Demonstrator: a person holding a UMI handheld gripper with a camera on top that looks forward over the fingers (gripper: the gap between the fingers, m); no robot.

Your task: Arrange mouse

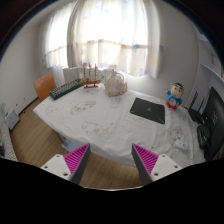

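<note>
A big window (pixel 108 40) fills the back wall, and white curtains (pixel 70 38) hang over it. Bright daylight comes through them. A worktop (pixel 105 125) with a white cloth stands in the middle of the room. The floor (pixel 35 140) beside it is brown wood. Something orange (pixel 44 86) sits by the wall, near the window

Black rectangular mouse pad (pixel 148 110) lies flat, slightly skewed.
</note>
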